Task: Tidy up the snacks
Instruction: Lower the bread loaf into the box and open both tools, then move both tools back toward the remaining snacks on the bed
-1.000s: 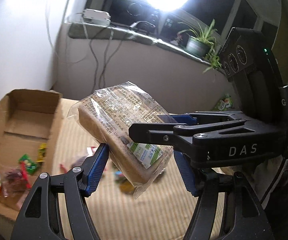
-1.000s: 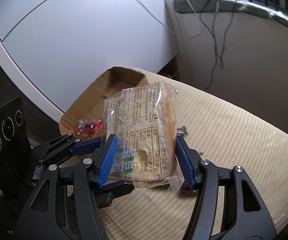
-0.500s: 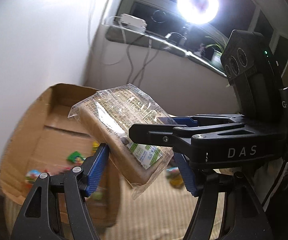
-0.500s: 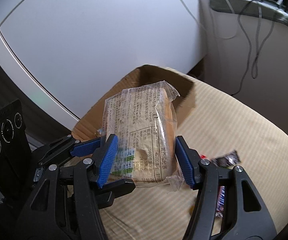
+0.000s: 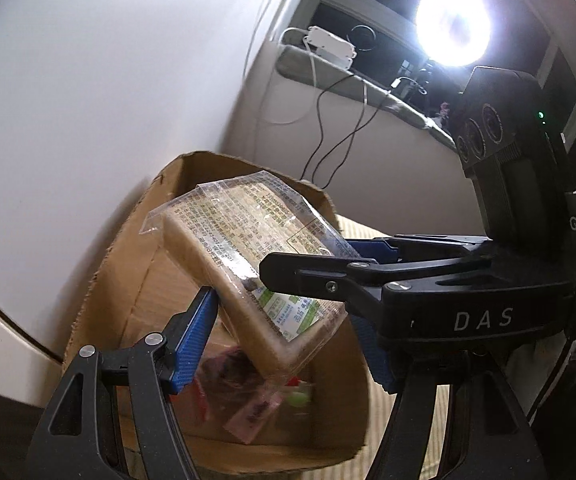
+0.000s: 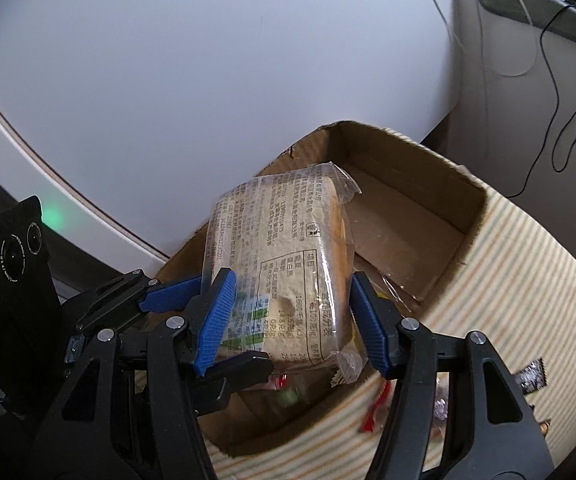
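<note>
A bread pack (image 5: pixel 248 256) in clear printed wrap is held by both grippers over an open cardboard box (image 5: pixel 136 264). My left gripper (image 5: pixel 284 332) is shut on its lower end. My right gripper (image 6: pixel 291 316) is shut on the same bread pack (image 6: pixel 288 264), its blue pads on either side. The cardboard box (image 6: pixel 415 216) lies below and behind the pack. Several small snack packets (image 5: pixel 256 404) lie on the box floor.
The box sits on a striped surface (image 6: pixel 527 280) against a white wall (image 6: pixel 208 80). Loose snack wrappers (image 6: pixel 531 376) lie on the striped surface to the right. A sill with a white power strip (image 5: pixel 327 44), hanging cables and a bright lamp (image 5: pixel 451 28) lies behind.
Both grippers have carried the bread pack left, from above the striped surface to over the box. The grip on the pack looks the same.
</note>
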Tool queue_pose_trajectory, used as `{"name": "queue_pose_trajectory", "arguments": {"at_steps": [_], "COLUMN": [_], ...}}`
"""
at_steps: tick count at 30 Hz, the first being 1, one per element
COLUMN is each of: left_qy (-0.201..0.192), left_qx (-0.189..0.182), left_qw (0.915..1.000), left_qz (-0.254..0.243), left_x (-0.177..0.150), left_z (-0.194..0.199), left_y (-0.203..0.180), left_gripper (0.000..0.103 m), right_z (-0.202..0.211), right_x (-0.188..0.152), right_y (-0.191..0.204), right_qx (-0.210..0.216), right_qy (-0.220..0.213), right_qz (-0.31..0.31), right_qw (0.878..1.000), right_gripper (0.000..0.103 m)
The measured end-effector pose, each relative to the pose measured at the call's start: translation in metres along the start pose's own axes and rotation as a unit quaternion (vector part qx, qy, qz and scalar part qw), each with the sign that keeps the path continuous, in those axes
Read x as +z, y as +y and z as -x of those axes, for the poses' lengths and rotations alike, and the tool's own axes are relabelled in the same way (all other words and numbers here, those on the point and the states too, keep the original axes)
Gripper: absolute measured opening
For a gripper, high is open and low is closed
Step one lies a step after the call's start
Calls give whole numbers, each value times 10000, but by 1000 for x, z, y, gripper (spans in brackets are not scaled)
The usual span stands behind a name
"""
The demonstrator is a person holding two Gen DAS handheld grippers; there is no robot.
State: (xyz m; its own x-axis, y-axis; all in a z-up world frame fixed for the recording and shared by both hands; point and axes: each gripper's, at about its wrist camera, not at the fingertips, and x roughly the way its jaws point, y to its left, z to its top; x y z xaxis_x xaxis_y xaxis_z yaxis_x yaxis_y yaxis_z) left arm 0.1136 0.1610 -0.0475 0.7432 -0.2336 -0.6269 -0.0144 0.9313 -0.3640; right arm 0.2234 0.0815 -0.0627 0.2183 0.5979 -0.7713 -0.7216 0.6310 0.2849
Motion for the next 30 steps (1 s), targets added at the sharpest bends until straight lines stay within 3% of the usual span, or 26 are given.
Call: {"name": "queue_pose_trajectory", "arguments": {"at_steps": [12, 22, 30], "left_qy": [-4, -183, -293], "left_qx": [322, 382, 255], "left_qw": [9994, 9989, 9985], "left_qz": [-89, -193, -399], "left_x": [-2, -6, -16], "left_z": [-4, 14, 23], "left_y": [0, -8, -31], "left_gripper": [65, 65, 65], "right_z": [-9, 28, 70], "right_x": [-1, -7, -34], "right_y": [-4, -12, -29], "right_qx": [-381, -631, -1051], "right_qy": [48, -266, -476], "right_qz": [84, 17, 100], "right_qw": [9992, 9977, 9933], "right_gripper": [66, 69, 70]}}
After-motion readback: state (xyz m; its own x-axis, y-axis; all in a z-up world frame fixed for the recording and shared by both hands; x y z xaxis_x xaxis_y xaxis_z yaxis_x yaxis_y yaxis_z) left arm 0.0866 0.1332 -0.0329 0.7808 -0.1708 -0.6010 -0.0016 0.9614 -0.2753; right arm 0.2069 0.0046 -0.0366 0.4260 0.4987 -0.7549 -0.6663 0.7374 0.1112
